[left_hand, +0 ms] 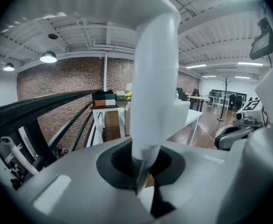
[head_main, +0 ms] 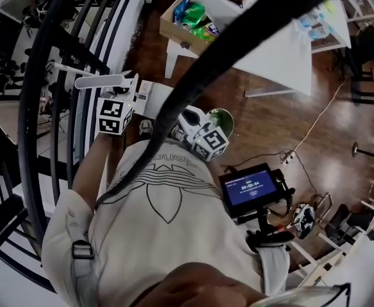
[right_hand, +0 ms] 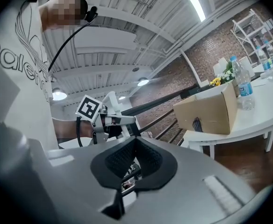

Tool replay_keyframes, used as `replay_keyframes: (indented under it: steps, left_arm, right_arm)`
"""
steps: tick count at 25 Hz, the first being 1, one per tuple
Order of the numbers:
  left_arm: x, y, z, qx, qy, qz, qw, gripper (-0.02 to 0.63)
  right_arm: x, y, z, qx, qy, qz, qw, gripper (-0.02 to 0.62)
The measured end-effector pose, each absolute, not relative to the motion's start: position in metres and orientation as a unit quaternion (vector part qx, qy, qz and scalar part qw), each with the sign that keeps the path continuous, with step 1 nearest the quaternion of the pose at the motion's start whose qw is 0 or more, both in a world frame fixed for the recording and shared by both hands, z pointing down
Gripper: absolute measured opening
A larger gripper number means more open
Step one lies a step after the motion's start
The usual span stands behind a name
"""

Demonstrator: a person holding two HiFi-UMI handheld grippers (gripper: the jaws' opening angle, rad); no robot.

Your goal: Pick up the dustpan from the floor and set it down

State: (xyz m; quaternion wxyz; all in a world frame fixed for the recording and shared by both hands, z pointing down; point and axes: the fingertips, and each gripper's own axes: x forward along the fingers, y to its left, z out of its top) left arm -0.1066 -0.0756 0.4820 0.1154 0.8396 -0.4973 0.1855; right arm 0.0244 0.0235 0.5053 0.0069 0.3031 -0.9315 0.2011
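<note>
A white dustpan handle (left_hand: 150, 78) stands upright between the jaws of my left gripper (left_hand: 143, 183), which is shut on it. In the head view the handle (head_main: 100, 81) lies as a white bar above the left gripper (head_main: 126, 88) and its marker cube, held up beside the railing. A pale flat piece (head_main: 154, 98) just right of it may be the pan; I cannot tell for sure. My right gripper (right_hand: 125, 174) is shut with nothing in it and points at the left gripper (right_hand: 104, 120). From above, the right gripper (head_main: 188, 125) is at chest height, with a green round thing (head_main: 221, 121) beside it.
A black stair railing (head_main: 46, 75) runs down the left. A white table (head_main: 270, 50) with a cardboard box of snack packets (head_main: 190, 18) stands ahead on the wooden floor (head_main: 315, 146). A black cable (head_main: 238, 37) crosses the head view. A screen device (head_main: 251, 187) hangs at the person's waist.
</note>
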Motion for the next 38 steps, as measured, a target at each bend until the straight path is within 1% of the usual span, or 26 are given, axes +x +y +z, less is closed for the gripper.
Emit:
replay_keyframes:
  steps: [5,9,16,23,29,32,33,34,35,36,37,38]
  left_arm:
    - [-0.111,-0.08,0.532,0.826,-0.506,0.204,0.143,0.044]
    - [-0.111,-0.084,0.574,0.821,-0.506,0.21,0.158,0.046]
    - [-0.105,-0.107,0.626,0.829,-0.484,0.228,0.16,0.048]
    - [-0.111,-0.102,0.694,0.809,-0.477,0.289,0.184,0.044]
    - [-0.114,-0.093,0.712,0.804,-0.481,0.299,0.179,0.048]
    - [-0.122,-0.091,0.716,0.796,-0.49,0.296,0.196,0.051]
    - [-0.123,-0.088,0.716,0.797,-0.487,0.296,0.201,0.064]
    - [-0.124,-0.086,0.715,0.799,-0.482,0.299,0.2,0.115]
    - [-0.124,-0.084,0.712,0.8,-0.48,0.306,0.19,0.172]
    - [-0.127,-0.083,0.707,0.798,-0.485,0.314,0.173,0.215]
    - [-0.132,-0.082,0.701,0.791,-0.496,0.322,0.156,0.239]
    - [-0.138,-0.079,0.694,0.782,-0.509,0.332,0.142,0.244]
  right_arm:
    - [0.032,0.033,0.511,0.318,-0.922,0.221,0.016,0.002]
    - [0.038,0.05,0.521,0.329,-0.911,0.245,0.041,0.002]
    - [0.049,0.065,0.545,0.352,-0.891,0.281,0.063,0.002]
    - [0.051,0.073,0.549,0.365,-0.882,0.291,0.068,0.002]
    - [0.056,0.069,0.543,0.373,-0.881,0.284,0.063,0.002]
    - [0.056,0.064,0.54,0.371,-0.884,0.279,0.06,0.002]
    - [0.055,0.062,0.539,0.369,-0.886,0.276,0.059,0.002]
    - [0.055,0.061,0.539,0.366,-0.887,0.274,0.057,0.002]
    - [0.054,0.06,0.539,0.364,-0.889,0.271,0.056,0.002]
    - [0.054,0.058,0.539,0.362,-0.891,0.268,0.054,0.002]
    - [0.054,0.055,0.539,0.36,-0.893,0.264,0.051,0.002]
    - [0.055,0.051,0.538,0.359,-0.895,0.26,0.048,0.002]
